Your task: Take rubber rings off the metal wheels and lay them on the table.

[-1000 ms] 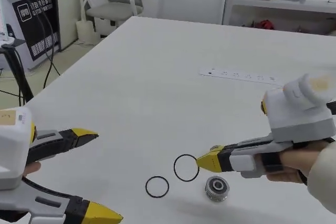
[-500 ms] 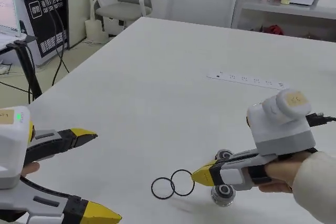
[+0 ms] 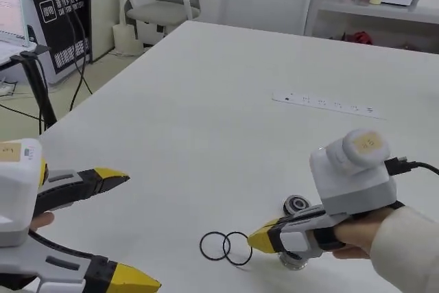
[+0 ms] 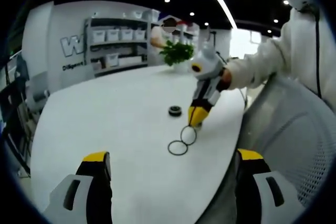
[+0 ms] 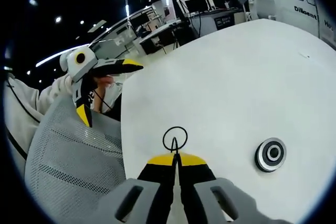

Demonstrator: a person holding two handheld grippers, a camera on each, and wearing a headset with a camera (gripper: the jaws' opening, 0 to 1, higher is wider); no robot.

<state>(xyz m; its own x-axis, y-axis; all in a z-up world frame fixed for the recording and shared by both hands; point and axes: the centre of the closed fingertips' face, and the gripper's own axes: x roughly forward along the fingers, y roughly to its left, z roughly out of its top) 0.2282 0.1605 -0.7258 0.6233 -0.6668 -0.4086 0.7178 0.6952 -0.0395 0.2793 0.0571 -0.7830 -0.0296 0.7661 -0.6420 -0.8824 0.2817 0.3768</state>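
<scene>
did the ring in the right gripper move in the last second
Yes. The pinched ring in the right gripper shifted toward the loose ring lying on the table: apart before, overlapping now.

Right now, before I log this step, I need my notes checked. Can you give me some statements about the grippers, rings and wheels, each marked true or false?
1. The left gripper has its jaws wide open. True.
2. The right gripper is shut on a rubber ring. True.
3. Three loose rings lie on the table. False: there are two, the pinched one and a second ring against it.
4. A metal wheel lies flat on the table near the right gripper. True.
5. The power strip lies between the two grippers. False: it lies farther up the table, beyond both.
</scene>
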